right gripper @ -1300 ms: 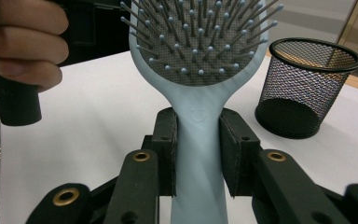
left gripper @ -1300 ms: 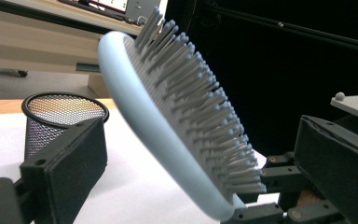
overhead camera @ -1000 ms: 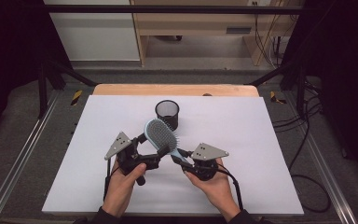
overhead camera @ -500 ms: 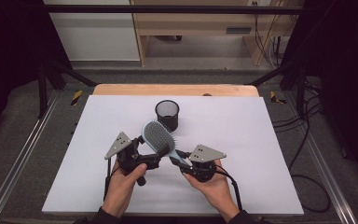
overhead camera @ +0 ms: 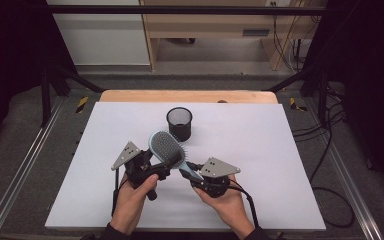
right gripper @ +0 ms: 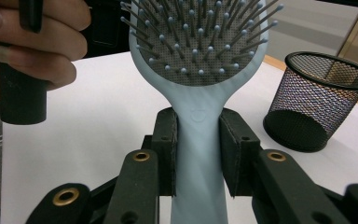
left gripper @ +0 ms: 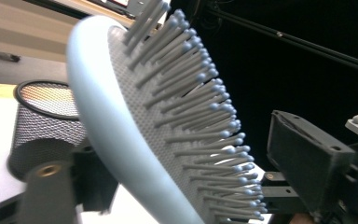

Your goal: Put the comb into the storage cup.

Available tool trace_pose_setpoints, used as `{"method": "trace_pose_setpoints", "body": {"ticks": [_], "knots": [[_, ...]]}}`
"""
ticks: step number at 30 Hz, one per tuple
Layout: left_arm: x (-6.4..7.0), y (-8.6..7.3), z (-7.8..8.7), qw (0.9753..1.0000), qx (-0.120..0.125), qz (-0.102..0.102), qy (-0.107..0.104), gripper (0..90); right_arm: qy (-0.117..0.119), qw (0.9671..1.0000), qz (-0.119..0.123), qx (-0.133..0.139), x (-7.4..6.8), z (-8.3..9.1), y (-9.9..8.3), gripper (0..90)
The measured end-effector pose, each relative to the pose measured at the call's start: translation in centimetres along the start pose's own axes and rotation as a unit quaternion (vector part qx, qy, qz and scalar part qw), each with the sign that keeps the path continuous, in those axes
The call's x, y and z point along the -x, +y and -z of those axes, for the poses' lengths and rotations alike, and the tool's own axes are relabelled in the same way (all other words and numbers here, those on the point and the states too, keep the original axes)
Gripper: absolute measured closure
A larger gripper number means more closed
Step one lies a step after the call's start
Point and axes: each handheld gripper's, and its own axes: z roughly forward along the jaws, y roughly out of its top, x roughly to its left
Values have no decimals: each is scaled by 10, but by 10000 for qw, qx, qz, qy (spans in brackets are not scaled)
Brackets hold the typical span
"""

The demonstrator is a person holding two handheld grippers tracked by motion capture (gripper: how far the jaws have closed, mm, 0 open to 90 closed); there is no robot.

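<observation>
Right gripper (right gripper: 198, 154): jaws closed on the handle of the light-blue hairbrush (right gripper: 200, 60), pads pressed flat against both sides of the neck just below the head. Firm clamp, no gap visible. In the high view the right gripper (overhead camera: 196, 176) sits lower centre of the frame, grey plate on top, the person's hand under it, cable trailing toward the lower right.

Left gripper (overhead camera: 152, 169): lower centre-left in the high view, right beside the brush head. In the left gripper view the brush head (left gripper: 168, 121) runs across the jaws, one jaw visible at lower left behind the blue rim. Can't tell whether the jaws are open or actually gripping the head; second jaw is hidden.

Hairbrush (overhead camera: 169, 150): held off the table, centre of the high view, head toward upper left, handle running down-right into the right gripper. Bristles face up and toward the camera. Head tilted, not flat.

Black mesh cup (overhead camera: 179, 123): upright on the white table (overhead camera: 280, 165), just above the brush head in the high view, close but apart. Right side of the right gripper view, left edge of the left gripper view.

Fingers (right gripper: 32, 42) of the left hand show upper left in the right gripper view, wrapped round a black grip.
</observation>
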Motion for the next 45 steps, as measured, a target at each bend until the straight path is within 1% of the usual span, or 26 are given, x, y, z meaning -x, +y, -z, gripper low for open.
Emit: {"method": "trace_pose_setpoints", "body": {"ticks": [2, 3, 8, 9, 10, 14, 16, 18, 22, 23, 24, 25, 27, 32, 37, 39, 45], "knots": [[0, 0, 0, 10000, 14, 12, 9, 286, -1, 10000, -3, 8, 0, 0, 0, 698], [0, 0, 0, 10000, 0, 60, -1, 295, -11, 10000, 3, 15, 0, 1, 1, 698], [0, 0, 1, 9999, -9, 138, -3, 320, -33, 10000, 16, 24, 0, 1, 0, 697], [-1, 0, 1, 9999, -11, 143, -19, 332, -82, 9999, 60, 22, -1, 1, 0, 698], [-2, 0, 1, 9999, -6, 169, -22, 332, -82, 9999, 60, 22, -1, 1, 0, 698], [-7, -1, 2, 9990, 1, 432, -129, 374, -126, 9999, 103, -18, -2, -1, -1, 697], [-8, -2, 2, 9989, -4, 460, -134, 377, -131, 9999, 107, -26, -2, -1, -1, 698], [-8, -2, 2, 9983, 7, 555, -165, 392, -121, 9999, 104, -37, -2, -1, -1, 698], [-9, -4, 2, 9980, 0, 607, -164, 403, -117, 9999, 101, -68, -2, -2, -3, 698], [-10, -5, 3, 9976, 12, 672, -177, 416, -102, 9998, 94, -105, -2, -3, -4, 698], [-13, -6, 4, 9966, 15, 798, -207, 424, -97, 9998, 90, -118, -2, -3, -4, 698], [-13, -6, 4, 9966, 15, 798, -207, 432, -97, 9998, 90, -118, -2, -3, -4, 698], [-15, -8, 5, 9950, 46, 968, -242, 445, -83, 9998, 93, -152, -3, -5, -5, 697], [-16, -10, 5, 9940, 60, 1061, -274, 479, -56, 9997, 74, -218, -3, -7, -7, 698], [-15, -10, 6, 9942, 72, 1041, -260, 494, -24, 9997, 15, -243, -4, -9, -8, 698], [-16, -11, 7, 9935, 78, 1099, -271, 499, 16, 9996, -35, -268, -4, -10, -8, 698], [-18, -12, 6, 9918, 77, 1235, -325, 513, 53, 9995, -76, -314, -3, -12, -10, 697]]}}
